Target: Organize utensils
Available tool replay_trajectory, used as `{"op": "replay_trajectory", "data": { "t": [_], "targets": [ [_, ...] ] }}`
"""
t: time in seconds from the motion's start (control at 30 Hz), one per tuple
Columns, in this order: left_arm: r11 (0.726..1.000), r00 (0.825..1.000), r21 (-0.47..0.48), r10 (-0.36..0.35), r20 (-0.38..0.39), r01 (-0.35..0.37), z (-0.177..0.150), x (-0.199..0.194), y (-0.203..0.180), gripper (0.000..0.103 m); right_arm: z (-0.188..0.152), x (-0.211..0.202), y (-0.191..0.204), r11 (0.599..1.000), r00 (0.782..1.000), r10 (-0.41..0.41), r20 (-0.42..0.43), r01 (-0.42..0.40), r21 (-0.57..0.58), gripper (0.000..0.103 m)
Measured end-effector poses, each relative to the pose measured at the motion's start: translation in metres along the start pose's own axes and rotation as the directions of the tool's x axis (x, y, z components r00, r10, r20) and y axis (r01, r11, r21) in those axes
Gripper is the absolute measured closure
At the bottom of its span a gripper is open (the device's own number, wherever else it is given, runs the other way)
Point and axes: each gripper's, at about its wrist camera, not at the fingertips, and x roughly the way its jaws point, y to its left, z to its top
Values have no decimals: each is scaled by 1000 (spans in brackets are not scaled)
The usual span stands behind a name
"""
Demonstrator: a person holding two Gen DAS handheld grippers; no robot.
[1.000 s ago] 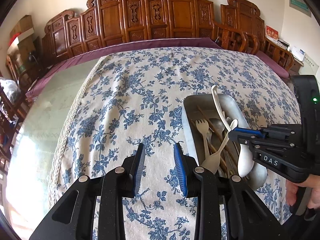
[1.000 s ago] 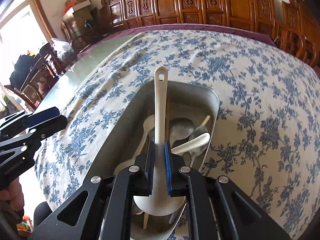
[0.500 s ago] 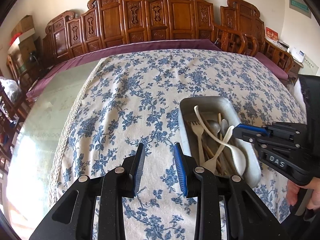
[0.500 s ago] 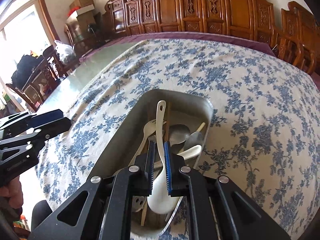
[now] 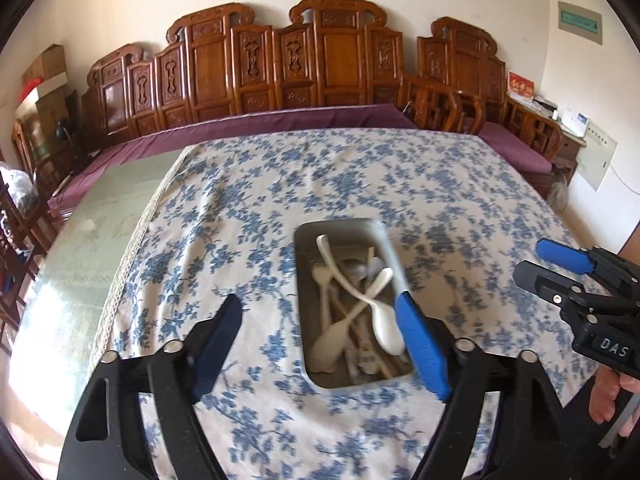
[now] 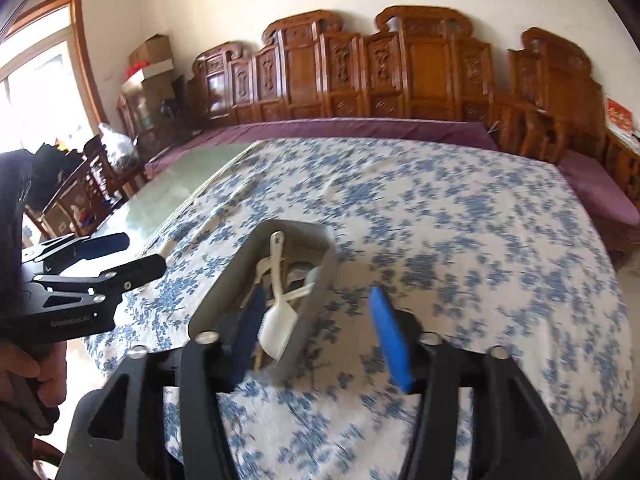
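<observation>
Since we dropped the white spoon (image 5: 384, 332) into the tray (image 5: 390, 252), both grippers (image 5: 320, 340) (image 6: 316, 332) hang open, empty, sorting apparently finished.

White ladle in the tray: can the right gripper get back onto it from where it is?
Probably yes: the right gripper is open above the tray, and the white ladle lies on top, uncovered.

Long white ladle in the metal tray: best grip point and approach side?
Grip the long white ladle on its slim handle, about midway, where it arches above the other utensils in the metal tray. Come from above with the fingers closing across the handle; the tray walls block side approaches. The bowl looks too wide and rounded. Both the left gripper and right gripper are open.
</observation>
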Motion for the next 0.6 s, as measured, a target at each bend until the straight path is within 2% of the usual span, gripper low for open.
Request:
{"op": "replay_trajectory", "data": {
  "t": [0.17, 0.23, 0.33, 0.43, 0.6],
  "targets": [
    [1000, 999, -5, -28, 47, 29, 2, -28, -25, 12, -5, -41, -17, 999, 998, -47, 41, 47, 8, 31],
    [999, 997, -8, -40, 70, 41, 4, -40, -31, 9, -6, -56, -22, 998, 996, -64, 64, 63, 13, 22],
    [999, 993, -4, -50, 110, 51, 7, -62, -44, 8, -6, -81, -29, 996, 990, -90, 105, 89, 20, 11],
    [999, 988, 0, -52, 144, 53, 10, -82, -55, 8, -4, -108, -36, 993, 981, -113, 155, 108, 39, 6],
    [999, 976, -15, -43, 216, 47, 13, -114, -65, 8, 0, -143, -37, 990, 965, -138, 224, 133, 37, 5]
  ]
}}
